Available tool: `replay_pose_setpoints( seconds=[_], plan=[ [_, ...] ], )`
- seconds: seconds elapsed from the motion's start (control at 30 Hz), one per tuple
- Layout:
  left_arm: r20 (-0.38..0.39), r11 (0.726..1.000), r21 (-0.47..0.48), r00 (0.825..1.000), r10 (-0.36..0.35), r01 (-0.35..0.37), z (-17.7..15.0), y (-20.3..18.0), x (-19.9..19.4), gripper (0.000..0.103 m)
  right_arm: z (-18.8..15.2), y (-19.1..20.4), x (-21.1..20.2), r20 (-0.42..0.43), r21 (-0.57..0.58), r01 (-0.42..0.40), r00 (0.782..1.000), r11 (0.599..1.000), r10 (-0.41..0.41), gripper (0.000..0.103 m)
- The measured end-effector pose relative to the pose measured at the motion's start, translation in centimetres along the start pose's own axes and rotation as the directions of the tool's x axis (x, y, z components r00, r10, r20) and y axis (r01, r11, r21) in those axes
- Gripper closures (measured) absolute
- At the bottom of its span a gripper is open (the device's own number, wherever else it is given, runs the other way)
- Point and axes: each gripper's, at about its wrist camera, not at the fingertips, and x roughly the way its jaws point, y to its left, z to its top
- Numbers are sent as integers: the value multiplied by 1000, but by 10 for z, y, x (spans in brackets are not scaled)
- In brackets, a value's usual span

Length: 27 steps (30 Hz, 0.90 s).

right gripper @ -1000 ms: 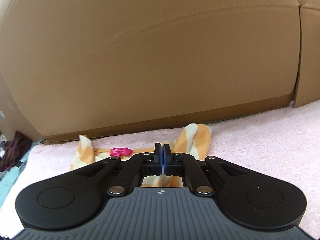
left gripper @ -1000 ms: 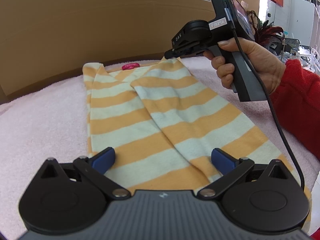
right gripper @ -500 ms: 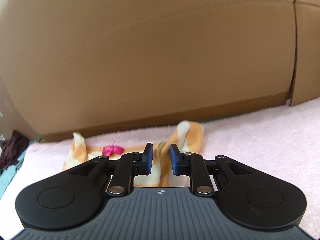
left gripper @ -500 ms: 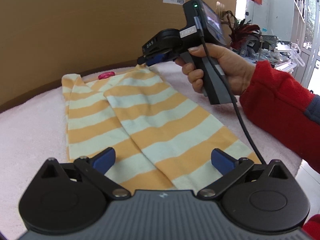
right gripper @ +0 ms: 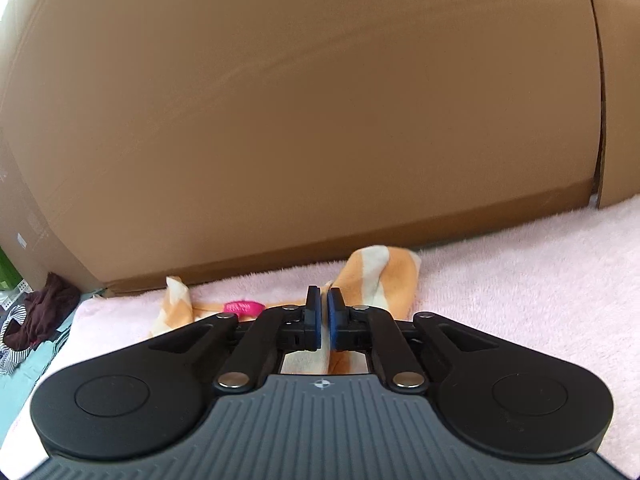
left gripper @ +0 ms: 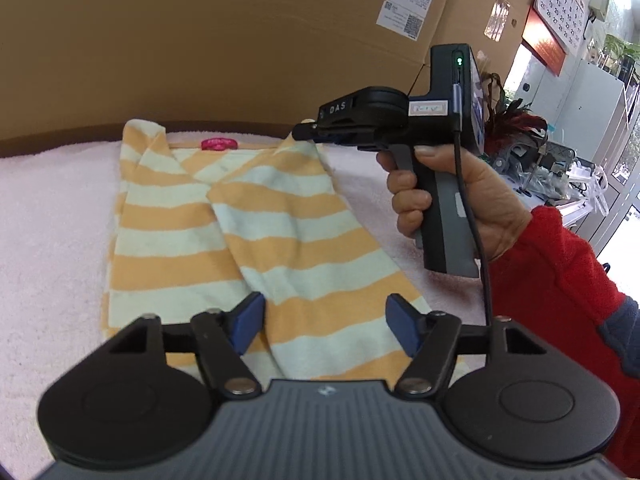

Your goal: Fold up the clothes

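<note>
The striped garment [left gripper: 256, 216] lies flat on the pink fleece cover [left gripper: 48, 216] of the bench, its collar end up against the back edge where the cardboard box [left gripper: 224, 40] stands. It is banded in orange and pale mint, both sides folded in so that the right flap lies over the left along a slanting line down the middle. A bright pink label [left gripper: 218, 143] sits at the neckline (the lettering is too small to read).

The left gripper [left gripper: 326, 326] hovers over the near hem with its blue pads [left gripper: 248, 320] spread wide, holding nothing; whether they touch the cloth I cannot tell.

The right gripper [right gripper: 322, 322], held by a hand [left gripper: 456, 196] in a red sleeve [left gripper: 560, 280], is at the far right corner of the garment near the collar. Its pads [right gripper: 314, 320] are nearly together, with only a narrow slit between them. From the right wrist view, cloth shows through that slit, but whether any fabric is caught in it I cannot tell.

Off the bench's left end, a heap of dark and striped clothes [right gripper: 36, 320] lies bundled.
</note>
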Motion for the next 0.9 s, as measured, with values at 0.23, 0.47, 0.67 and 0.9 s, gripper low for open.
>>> replay_pose_setpoints(
  seconds=[0.23,0.47,0.67,0.9],
  plan=[
    [-17,1000,13,1000,24,-24,1,3,3,45,-2,4,12,-45,-77,128,990,989,-131,100],
    [-7,1000,5,1000,-31,31,0,7,-2,34,-1,-2,1,-25,-70,105,994,992,-107,98],
    [-10,999,-10,999,-42,42,0,8,1,40,-8,-15,4,-56,-39,61,996,997,-64,90],
    [-1,1000,-2,1000,-2,2,-1,14,-2,61,-2,-23,-19,35,-9,-19,999,1000,19,98]
  ],
)
